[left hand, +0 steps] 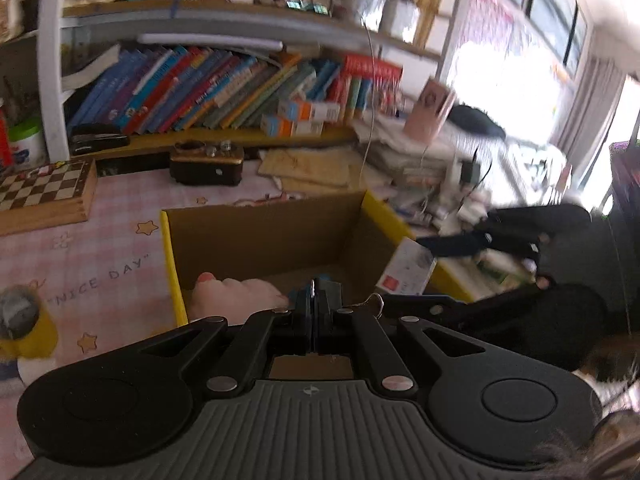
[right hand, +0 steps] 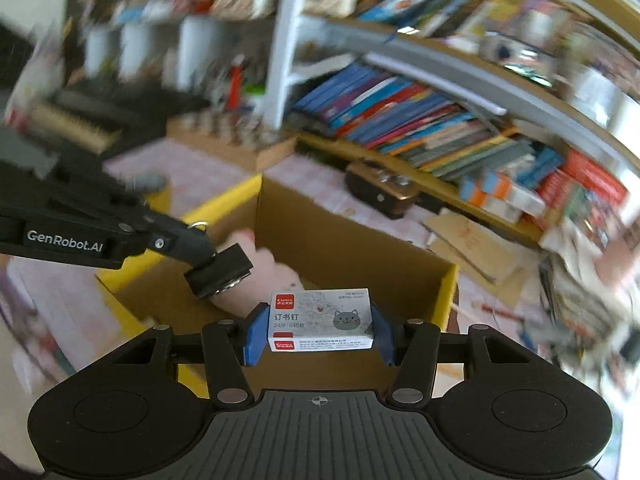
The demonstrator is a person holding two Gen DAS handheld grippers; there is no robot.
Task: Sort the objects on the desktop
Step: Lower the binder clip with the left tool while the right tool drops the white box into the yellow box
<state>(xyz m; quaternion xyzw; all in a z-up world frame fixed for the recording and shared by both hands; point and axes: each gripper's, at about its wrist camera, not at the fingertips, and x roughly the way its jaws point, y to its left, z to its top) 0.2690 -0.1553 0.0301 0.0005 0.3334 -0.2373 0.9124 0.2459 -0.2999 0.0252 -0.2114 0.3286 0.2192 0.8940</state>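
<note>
Right gripper (right hand: 316, 334): blue pads (right hand: 253, 334) closed on the short ends of a small white staple box (right hand: 322, 320), cat drawing and red logo on its faces. The box is held level, over the near rim of the open cardboard box (right hand: 360, 236), not touching it. In the left wrist view the same staple box (left hand: 408, 266) shows at the carton's right wall, pinched by the right gripper (left hand: 436, 248) coming in from the right.

Left gripper (left hand: 316, 300): fingers pressed together, no gap visible, nothing between them. It hangs over the carton's interior. From the right wrist view the left gripper (right hand: 218, 274) reaches in from the carton's left side, tips just above a pink plush toy (right hand: 276, 272).

Cardboard box (left hand: 260, 232): brown inside, yellow outer edges, standing on the table (left hand: 80, 264), which is covered by a pink checked cloth printed with stars and "NICE DAY". The pink plush toy (left hand: 232, 294) lies in the carton's near left corner.

Elsewhere on the table: a wooden chessboard box (left hand: 44, 196) toward the far left edge, a dark brown and gold case (left hand: 208, 164) beyond the carton, loose flat cardboard pieces (left hand: 312, 168) to its right. A yellow-based fuzzy object (left hand: 24, 324) sits at the near left; blurred, identity unclear. Rows of leaning books (left hand: 224, 88) fill the shelf behind the table.
</note>
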